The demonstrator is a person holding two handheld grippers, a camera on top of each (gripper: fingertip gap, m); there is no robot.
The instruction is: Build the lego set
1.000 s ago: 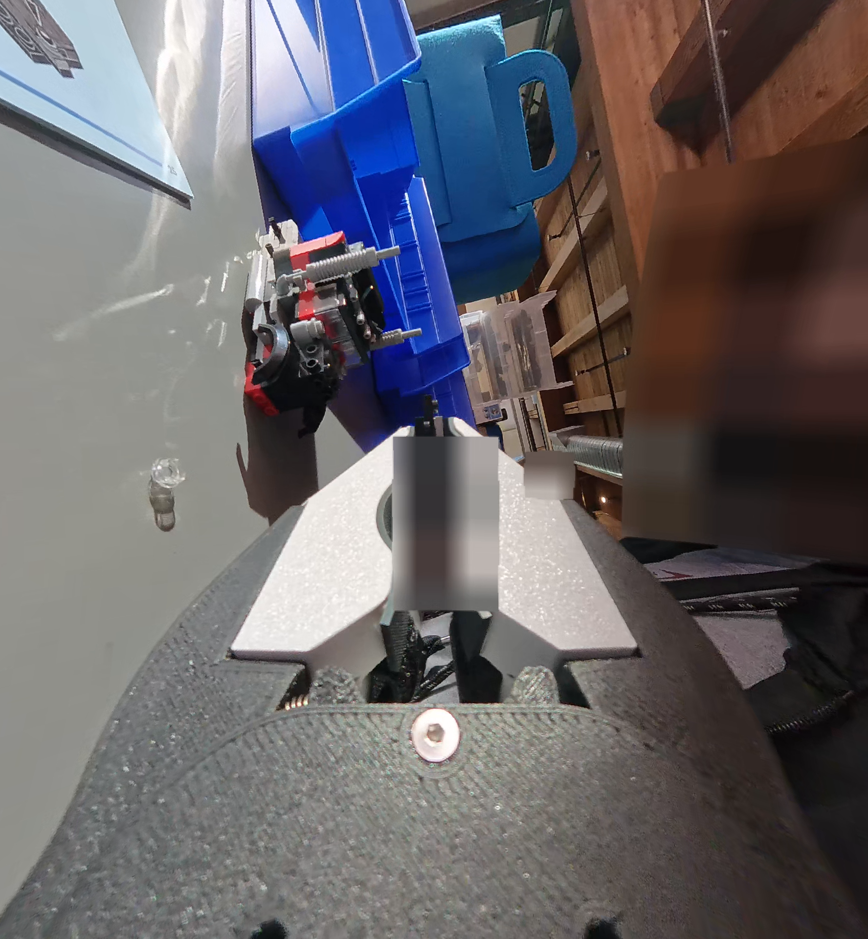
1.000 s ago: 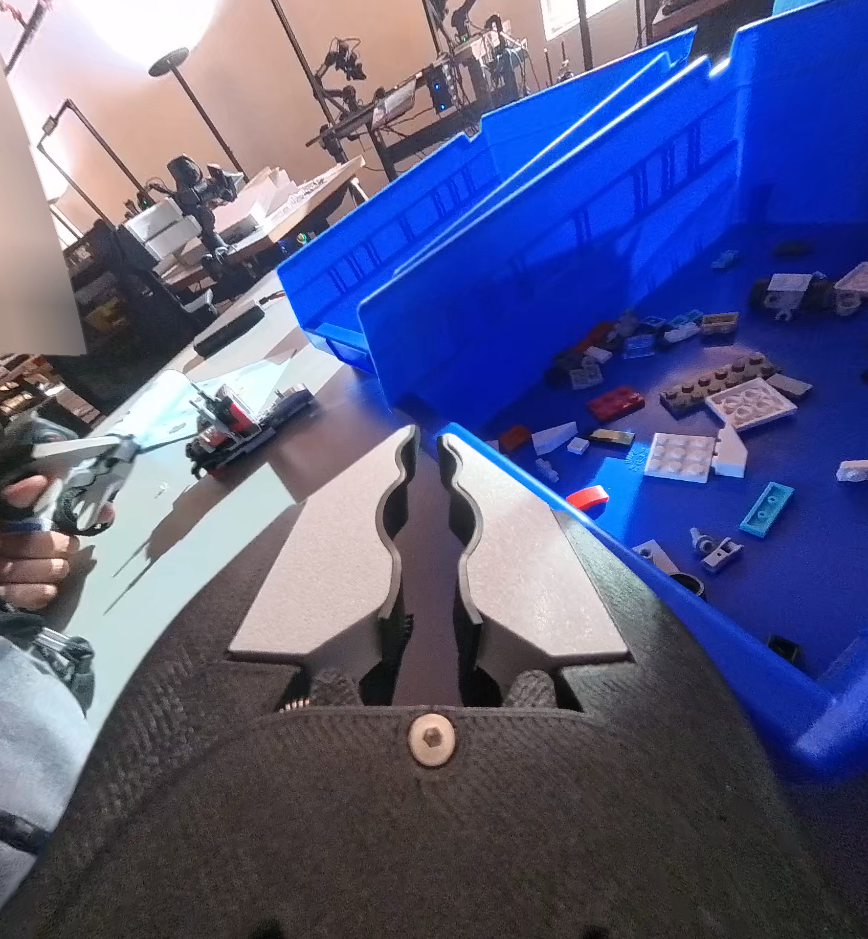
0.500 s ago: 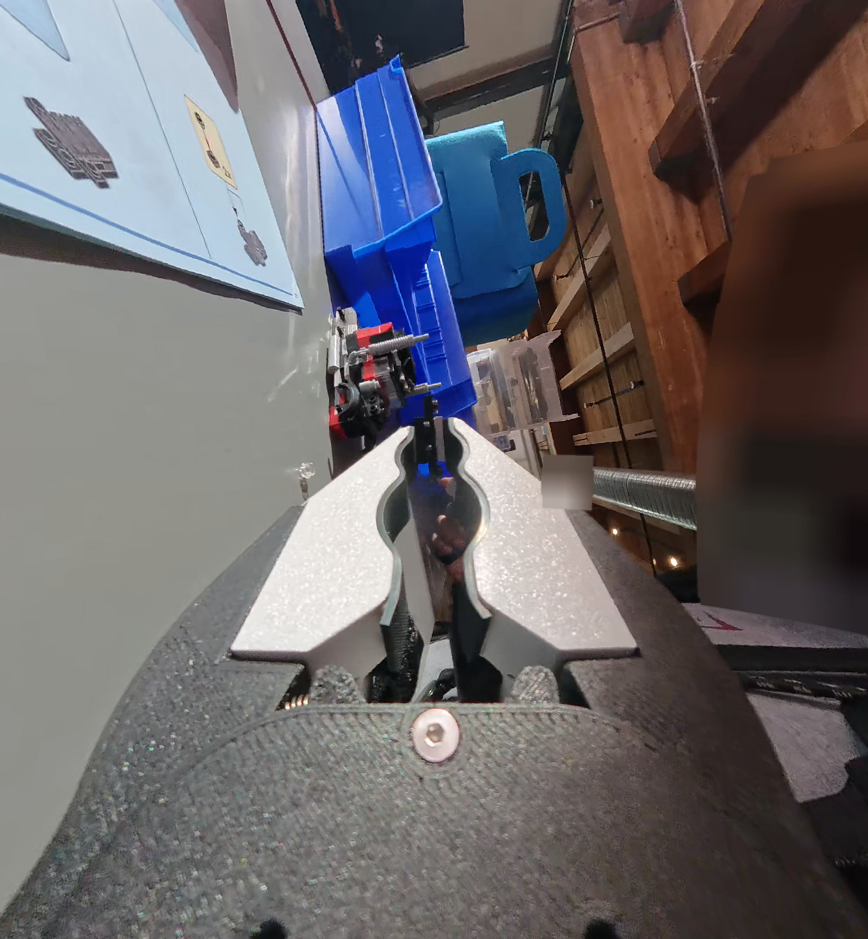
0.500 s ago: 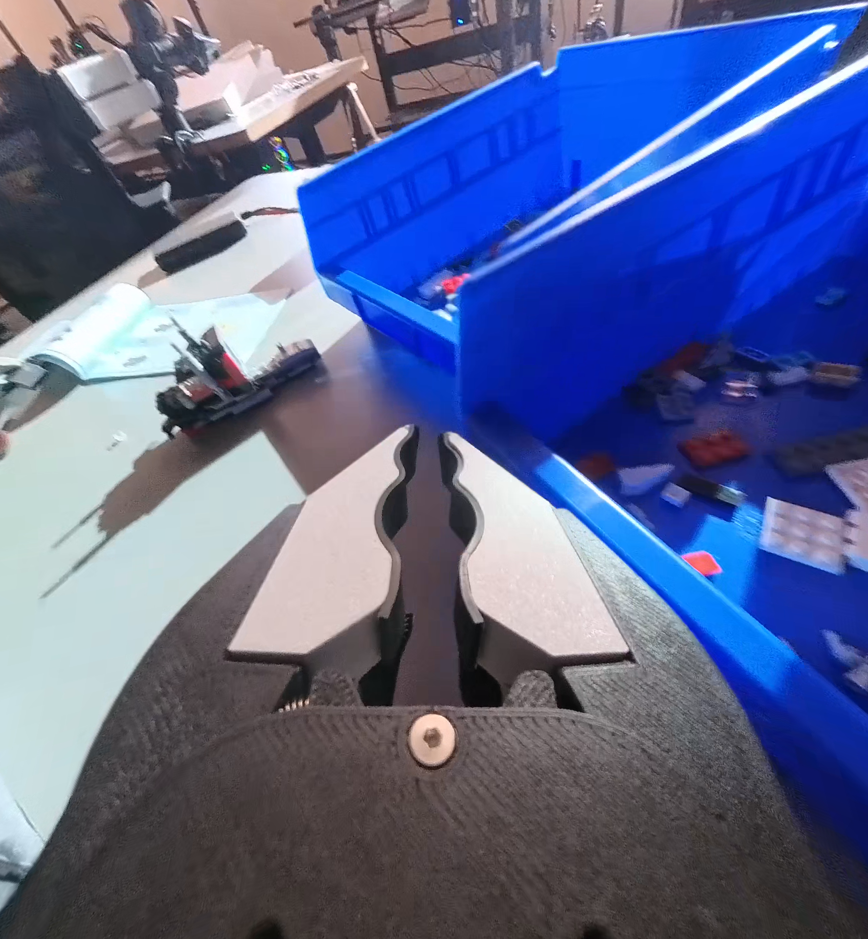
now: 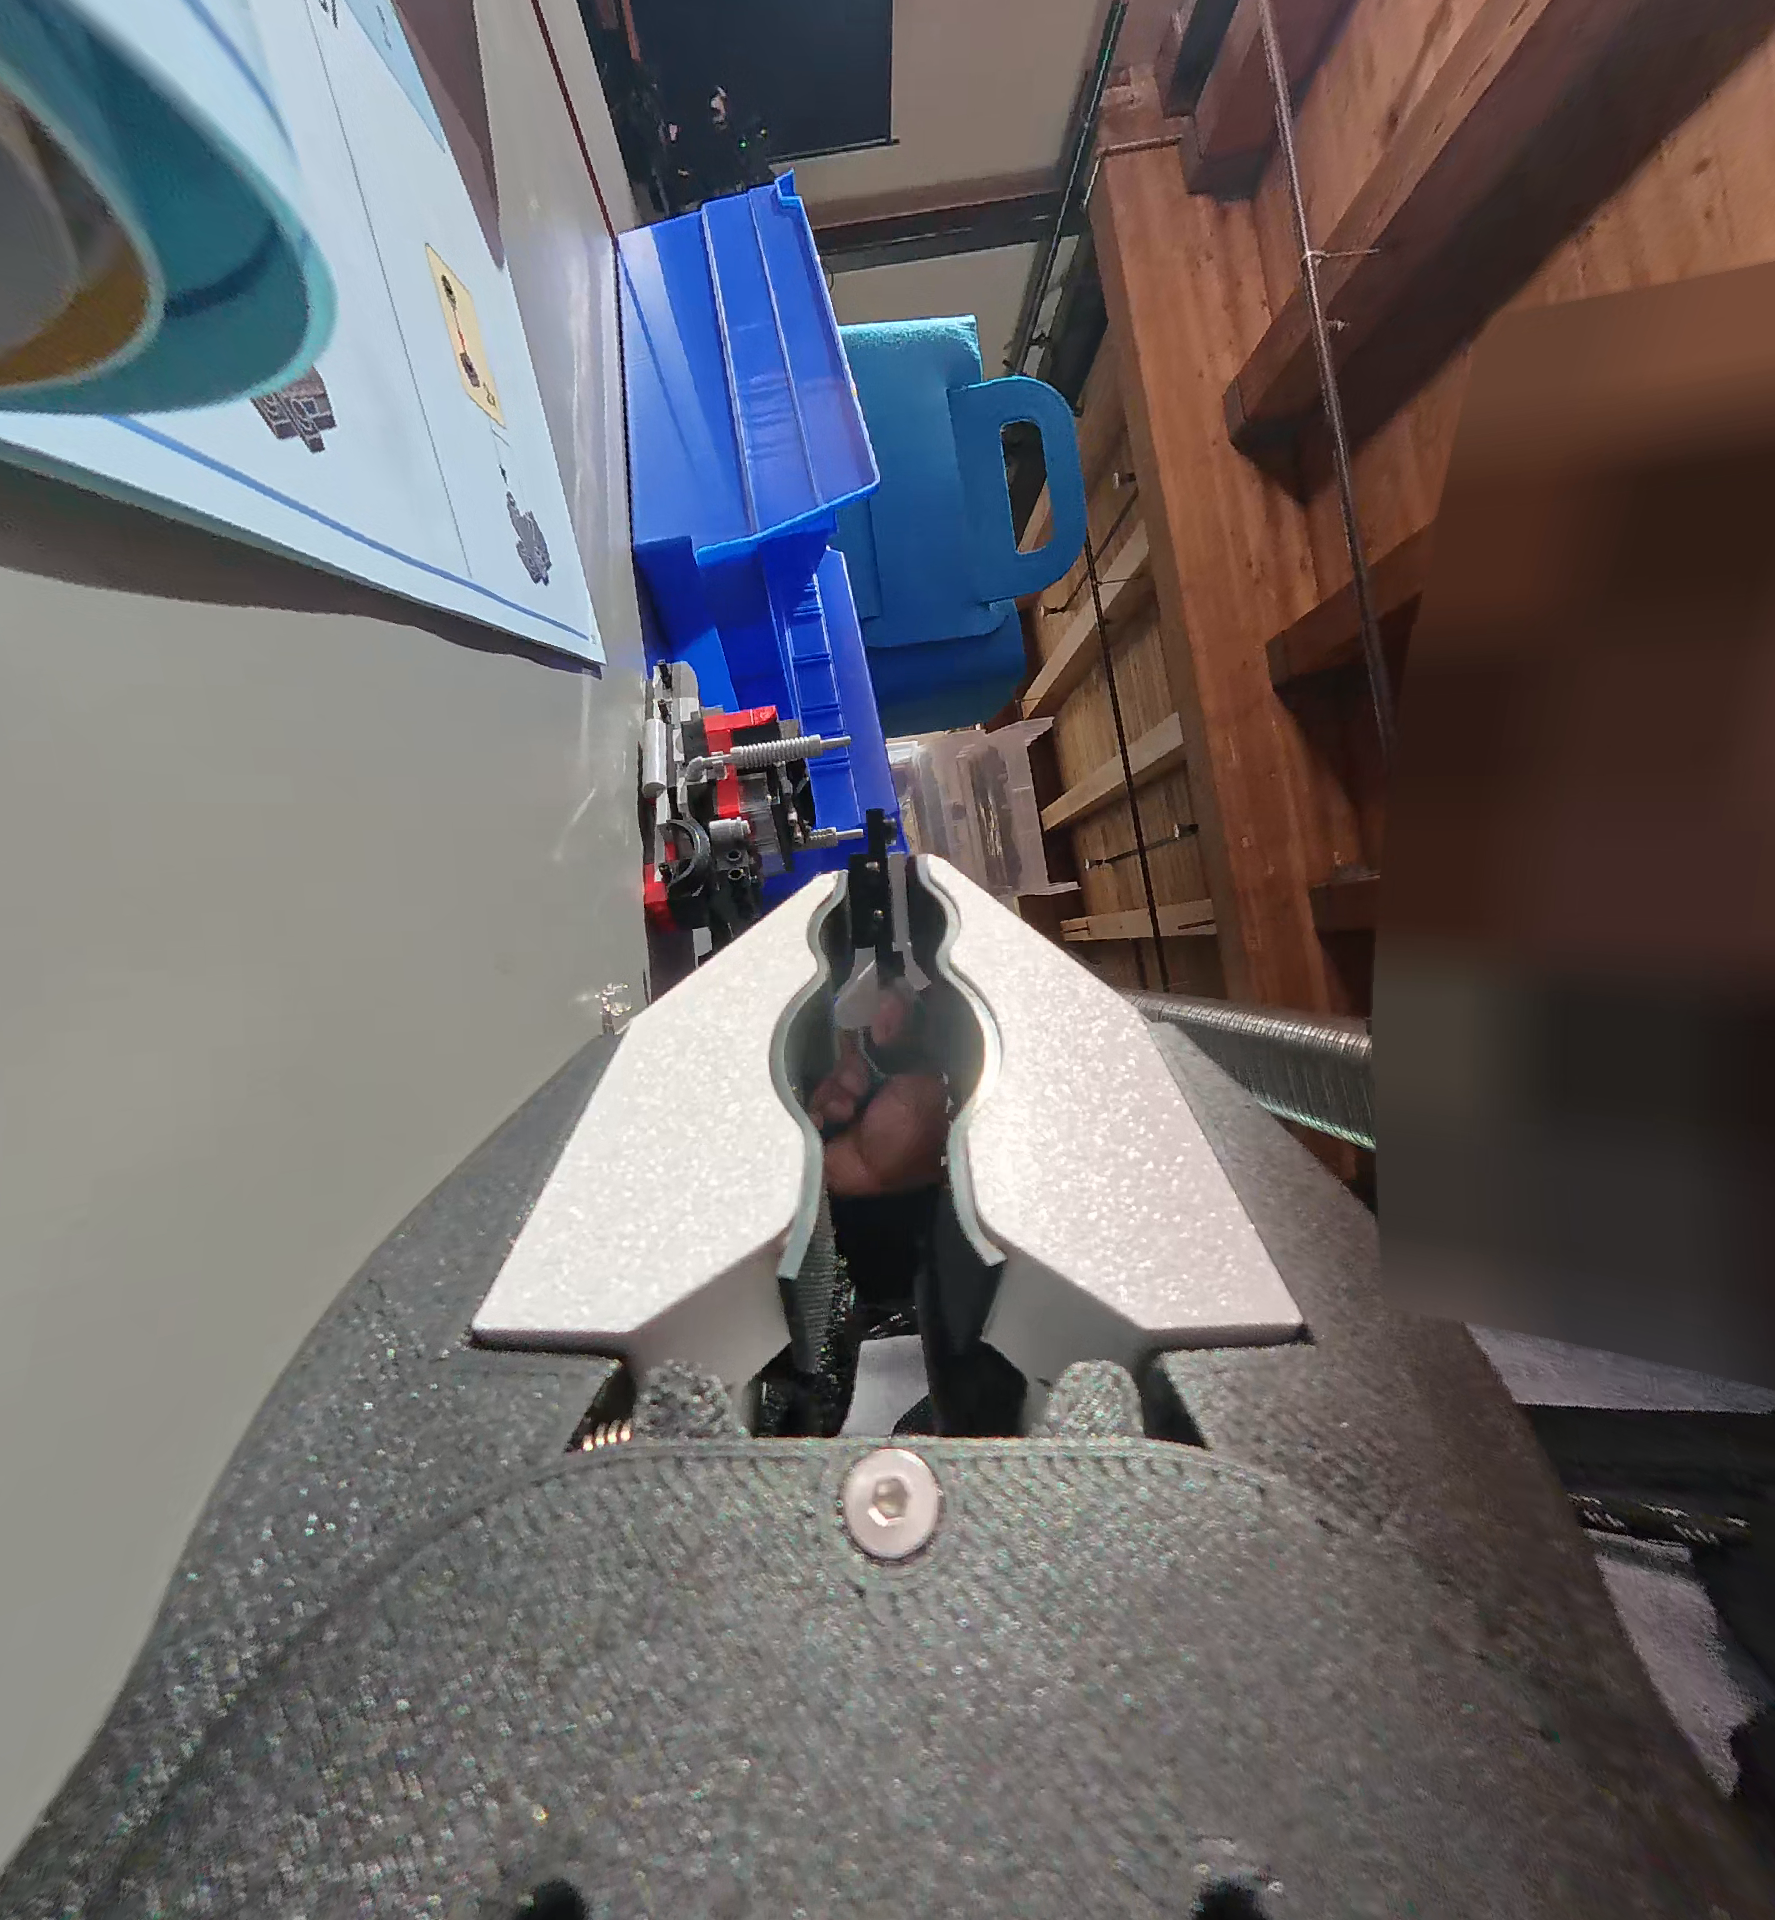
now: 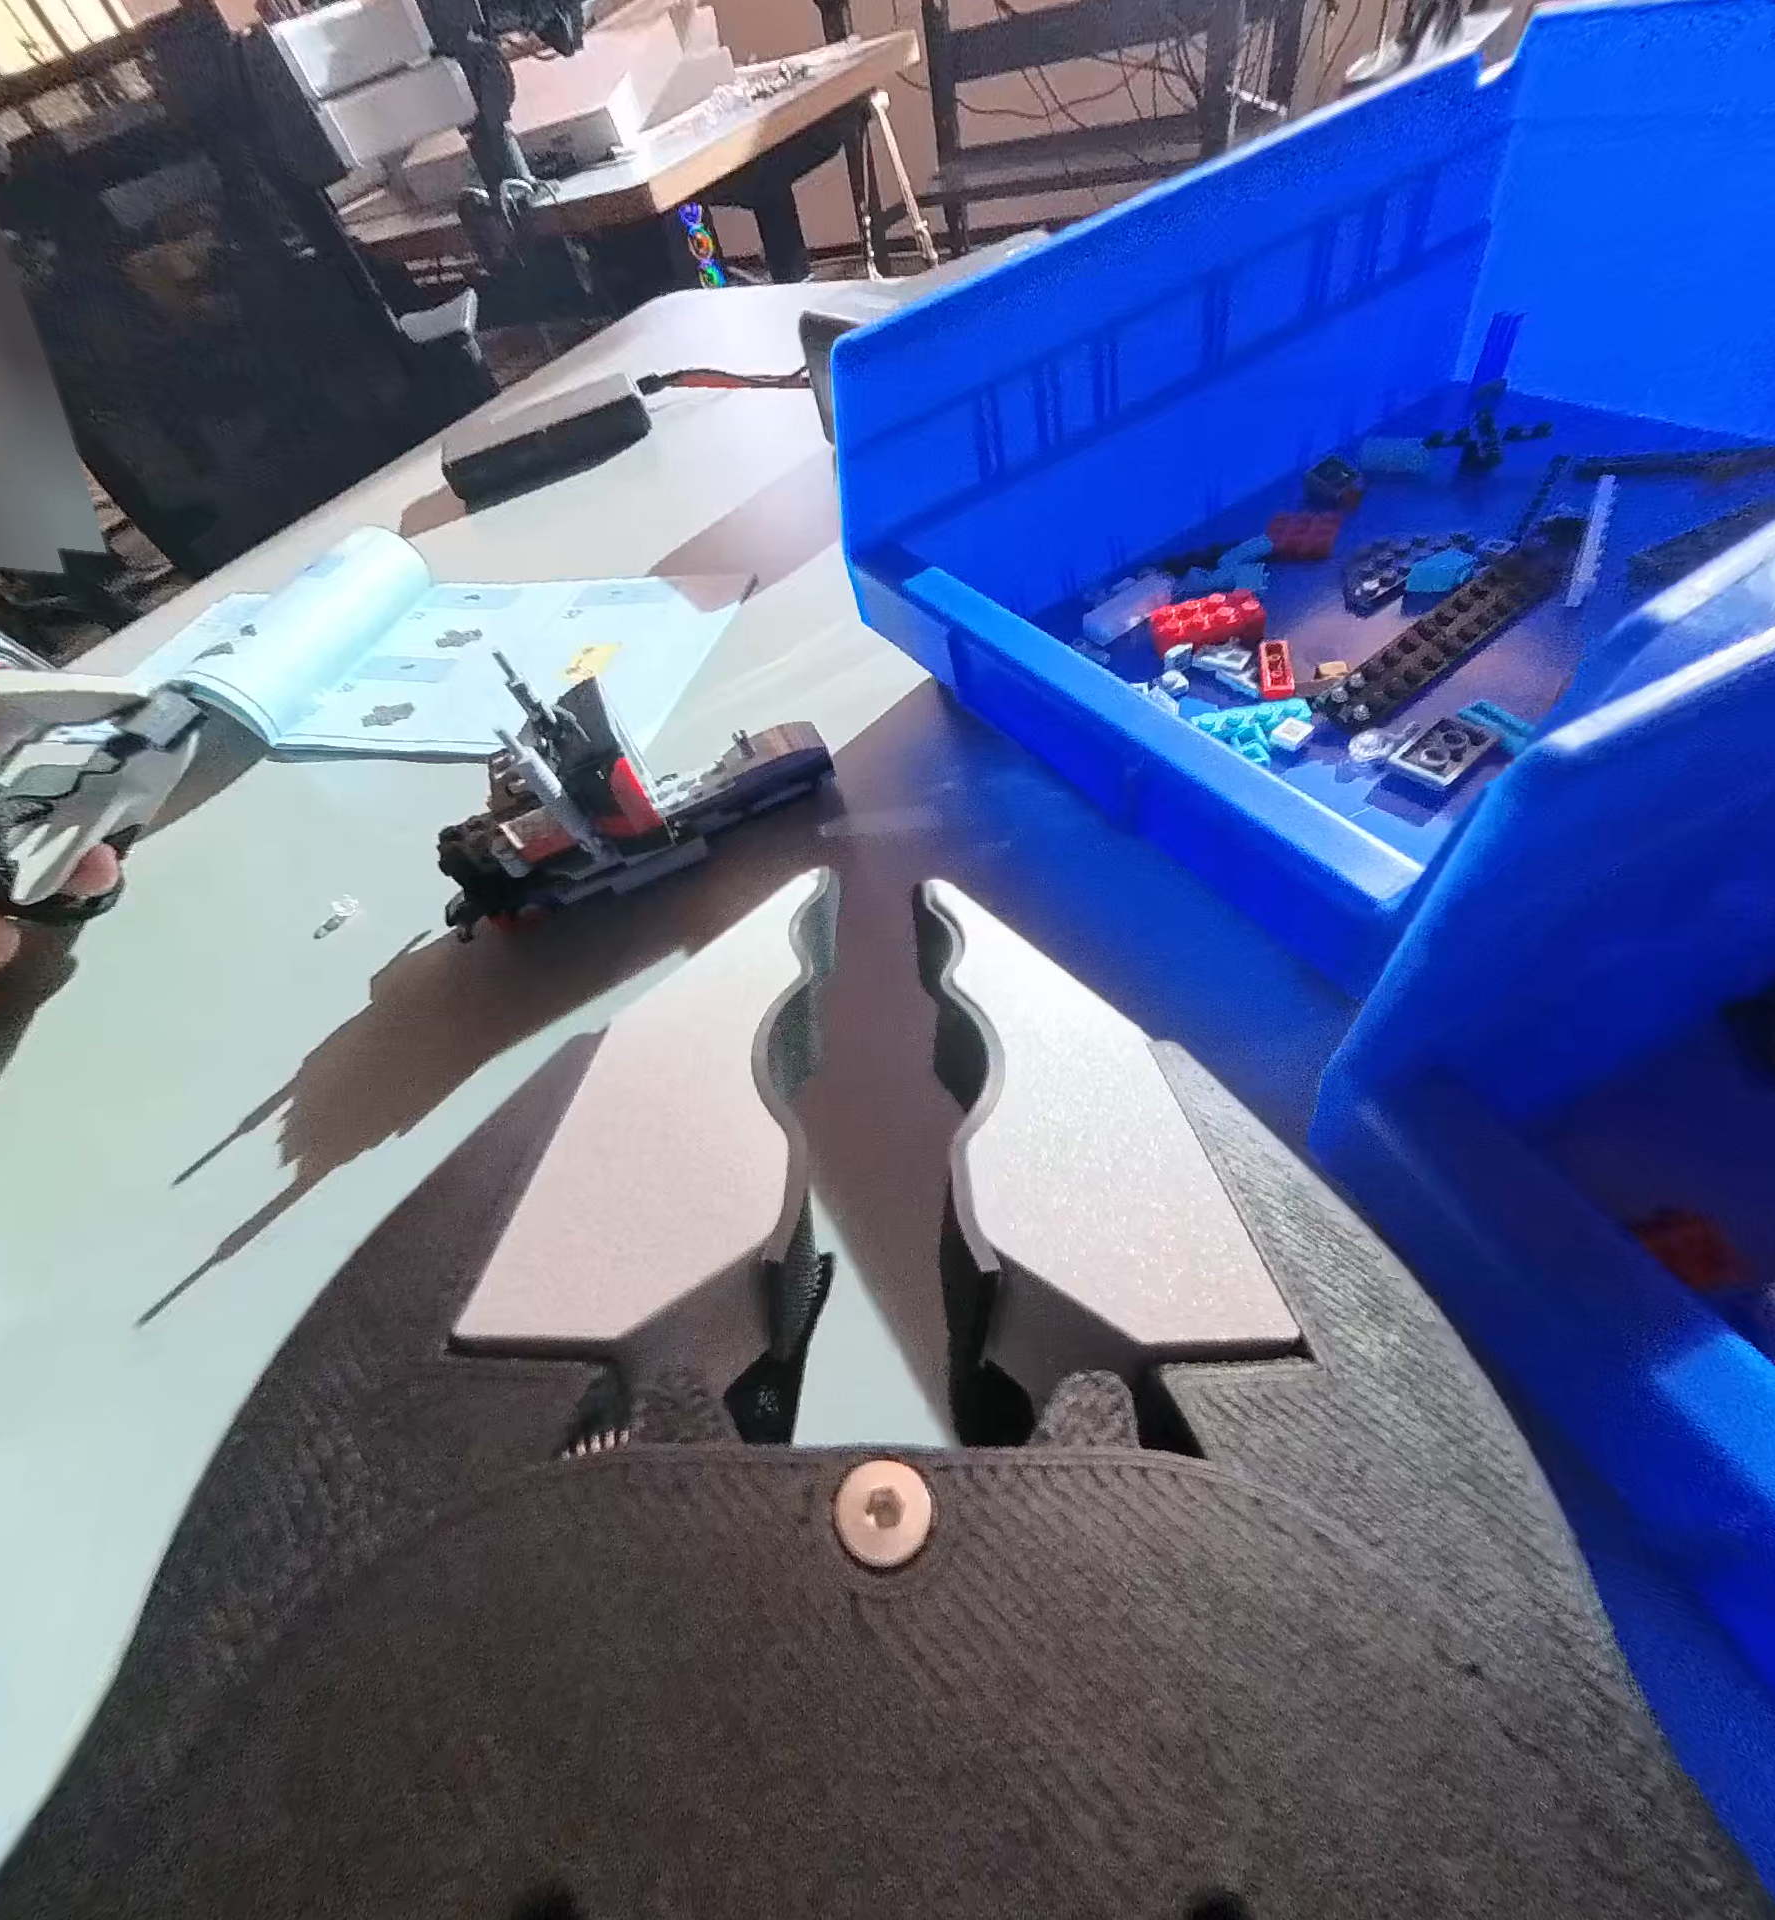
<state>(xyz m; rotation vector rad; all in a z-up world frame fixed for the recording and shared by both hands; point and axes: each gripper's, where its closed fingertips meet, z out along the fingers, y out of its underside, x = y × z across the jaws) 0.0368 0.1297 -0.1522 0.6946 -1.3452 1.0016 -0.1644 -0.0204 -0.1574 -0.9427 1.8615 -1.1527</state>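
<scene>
Wooden shelving and beams fill the background of the left wrist view, which is rolled on its side so the pale bench (image 5: 239,1039) runs up the left of the picture. On it the half-built model (image 5: 722,821), red, grey and black with two springs sticking out, sits against the foot of the blue bins (image 5: 748,416), and an open instruction booklet (image 5: 363,343) lies farther along the bench from it. The left gripper (image 5: 888,894) has its fingers (image 5: 706,1101) drawn narrow, pinching a small black piece (image 5: 875,883) that pokes out past the tips, just short of the model. In the right wrist view, the same model (image 6: 613,821) stands on the bench (image 6: 187,1091) between the booklet (image 6: 447,644) and the nearer of the bins (image 6: 1101,727), which holds many loose bricks (image 6: 1278,665): red, light blue, dark plates. A tiny clear part (image 6: 337,914) lies on the bench just beside the model. The right gripper (image 6: 867,894) hangs over the bench near the model, its fingers (image 6: 675,1164) a narrow gap apart with nothing between them. Judging by the loose bricks, the build seems partway: a body is assembled, much is left, and the black piece probably goes on next.
</scene>
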